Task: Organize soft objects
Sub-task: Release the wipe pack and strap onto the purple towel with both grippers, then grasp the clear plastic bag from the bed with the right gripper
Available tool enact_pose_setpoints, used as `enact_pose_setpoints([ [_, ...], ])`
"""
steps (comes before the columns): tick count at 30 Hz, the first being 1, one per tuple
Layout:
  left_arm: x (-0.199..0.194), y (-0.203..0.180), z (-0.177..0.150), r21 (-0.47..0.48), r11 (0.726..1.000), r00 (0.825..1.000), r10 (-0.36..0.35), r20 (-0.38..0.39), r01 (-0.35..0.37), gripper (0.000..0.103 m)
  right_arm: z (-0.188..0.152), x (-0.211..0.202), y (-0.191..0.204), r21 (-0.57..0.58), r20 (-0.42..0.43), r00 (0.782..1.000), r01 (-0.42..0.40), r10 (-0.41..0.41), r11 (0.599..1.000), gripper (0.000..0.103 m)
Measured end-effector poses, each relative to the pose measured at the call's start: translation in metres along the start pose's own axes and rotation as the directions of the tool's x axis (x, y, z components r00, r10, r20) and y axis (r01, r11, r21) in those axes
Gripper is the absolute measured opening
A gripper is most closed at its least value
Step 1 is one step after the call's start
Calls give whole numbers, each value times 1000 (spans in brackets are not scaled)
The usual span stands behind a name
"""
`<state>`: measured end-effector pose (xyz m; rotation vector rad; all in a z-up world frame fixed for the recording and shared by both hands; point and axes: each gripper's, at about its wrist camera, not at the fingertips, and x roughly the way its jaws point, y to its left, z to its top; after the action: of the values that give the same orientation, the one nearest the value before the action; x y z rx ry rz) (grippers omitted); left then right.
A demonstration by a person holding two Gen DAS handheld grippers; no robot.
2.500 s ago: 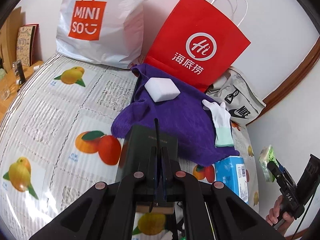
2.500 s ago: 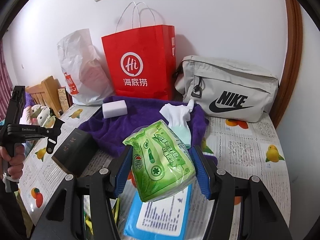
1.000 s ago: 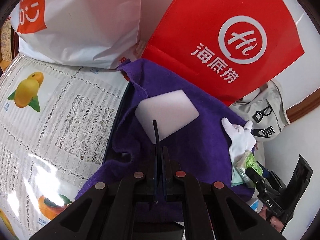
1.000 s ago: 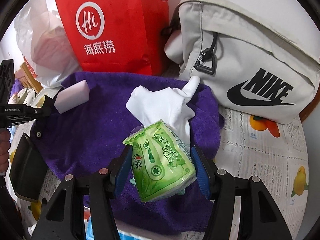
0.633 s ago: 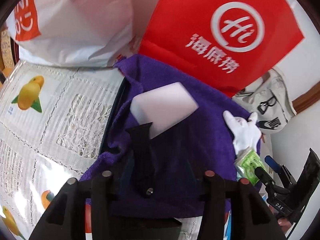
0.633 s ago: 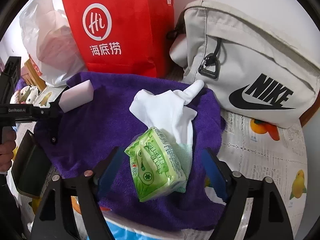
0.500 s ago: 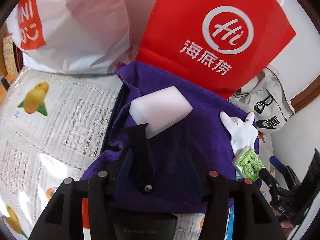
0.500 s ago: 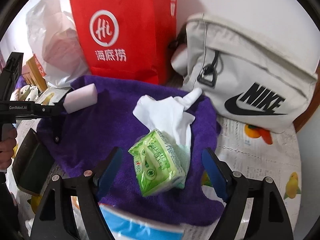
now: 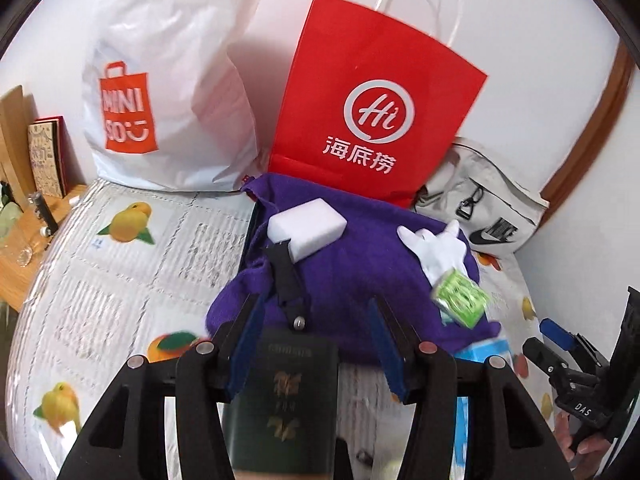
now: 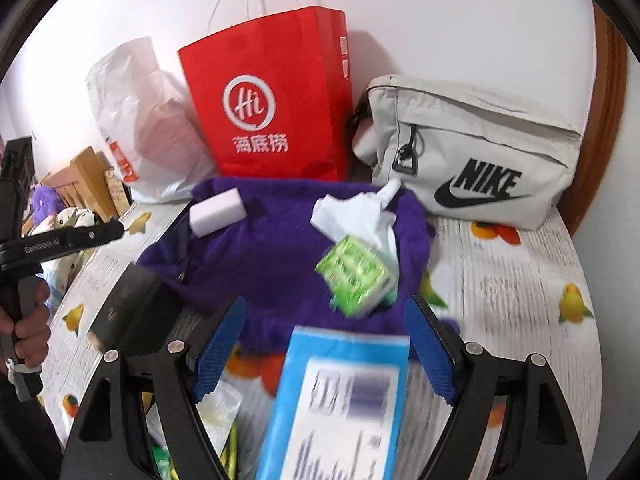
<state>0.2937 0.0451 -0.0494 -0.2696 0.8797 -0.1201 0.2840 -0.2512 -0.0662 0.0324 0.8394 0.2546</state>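
Three soft things already lie gathered on the purple towel [image 10: 280, 248] at the back of the desk: a white sponge [image 10: 217, 211] near its left edge, a white glove [image 10: 360, 216] toward its right edge, and a green tissue pack [image 10: 354, 276] resting partly on the glove. Both the left tongs [image 9: 316, 344] and the right tongs [image 10: 324, 344] stand wide open and hold nothing. Likely still to sort is the blue pack [image 10: 340, 400] lying at the front of the desk, just under the right tongs. A dark box [image 9: 280, 400] sits under the left tongs, and a black strap [image 9: 286, 276] lies on the towel's near edge. A red bag [image 10: 276, 96], a white bag [image 9: 168, 80] and a grey pouch [image 10: 472, 148] crowd the back edge.
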Motion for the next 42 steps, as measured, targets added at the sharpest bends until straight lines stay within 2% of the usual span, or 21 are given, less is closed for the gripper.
enact_pose_setpoints([
  [7,-32,11,-38,11,1000,999,13,-34,-13,52,-41,-36,34,-23,4,1000,-1,1,1000,81],
  [13,-45,28,-80,12,1000,998,24,-66,-23,52,-85,-50,65,-27,-17,998,-57,56,998,81],
  [16,-47,37,-97,4,1000,996,25,-82,-24,52,-101,-44,80,-39,-48,996,-71,70,997,81],
  [19,-47,47,-114,5,998,994,57,-95,-57,52,-113,-30,101,-73,-83,994,-80,74,994,81],
  [21,-46,56,-126,0,997,991,81,-107,-82,57,-116,-21,112,-94,-91,994,-70,61,993,84],
  [24,-47,68,-141,1,992,986,123,-110,-124,58,-117,-6,123,-106,-101,995,-39,28,994,88],
  [30,-43,92,-160,-33,992,982,112,-153,-118,58,-110,27,129,-88,-118,991,49,-59,995,89],
  [34,-41,100,-167,-49,993,981,101,-167,-111,58,-107,48,129,-58,-150,985,72,-80,996,89],
  [35,-40,101,-167,-50,993,980,100,-171,-110,58,-107,49,132,-75,-133,987,86,-96,993,87],
  [37,-37,103,-169,-58,993,980,94,-177,-105,58,-106,51,136,-103,-116,988,85,-97,991,76],
  [39,-35,104,-169,-60,993,980,89,-178,-102,58,-106,53,139,-132,-108,990,73,-88,988,59],
  [41,-35,103,-168,-58,994,981,86,-174,-97,59,-106,56,140,-162,-112,989,75,-94,984,58],
  [42,-35,103,-168,-58,994,982,80,-173,-92,59,-106,55,140,-175,-107,990,75,-94,982,52],
])
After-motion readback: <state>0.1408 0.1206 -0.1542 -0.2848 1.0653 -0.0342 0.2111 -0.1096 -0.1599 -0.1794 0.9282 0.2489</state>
